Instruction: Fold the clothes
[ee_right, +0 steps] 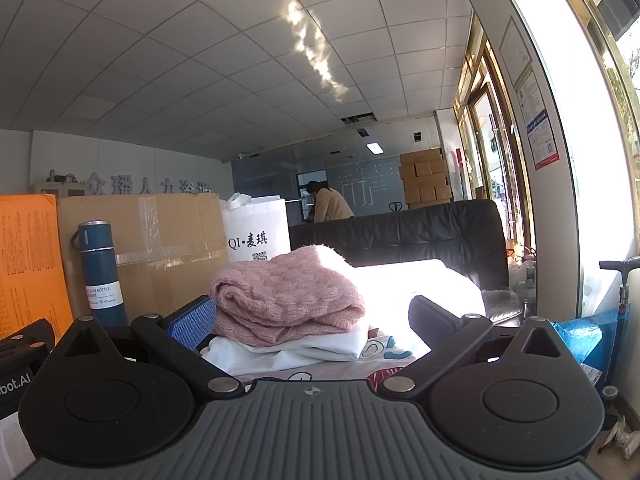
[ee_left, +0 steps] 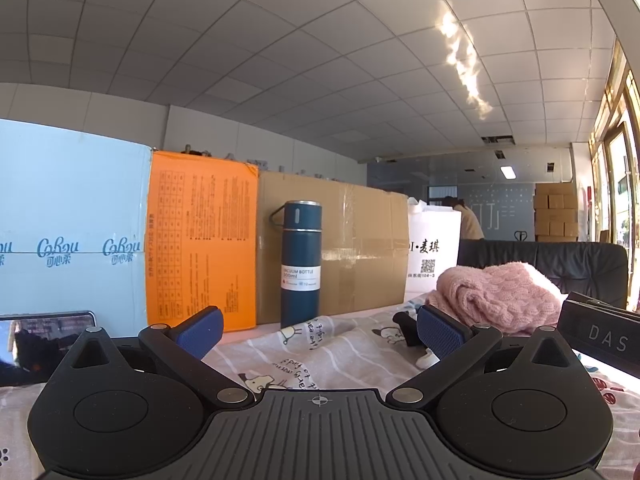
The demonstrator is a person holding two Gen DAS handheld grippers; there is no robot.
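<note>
Both grippers (ee_left: 318, 330) (ee_right: 312, 320) short of sweater (ee_right: 286, 300)

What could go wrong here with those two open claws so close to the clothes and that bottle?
1. The tall dark blue vacuum bottle stands upright on the soft cartoon-print sheet, just ahead of the left gripper; a sweep or tugged sheet might topple it.
2. The folded pink cable-knit sweater sits atop a folded white garment; the open right gripper could drag the stack apart.
3. Strong sun glare whitens the cloth behind the stack, hiding edges.

One sweater (ee_right: 286, 300), one bottle (ee_left: 301, 264)
</note>
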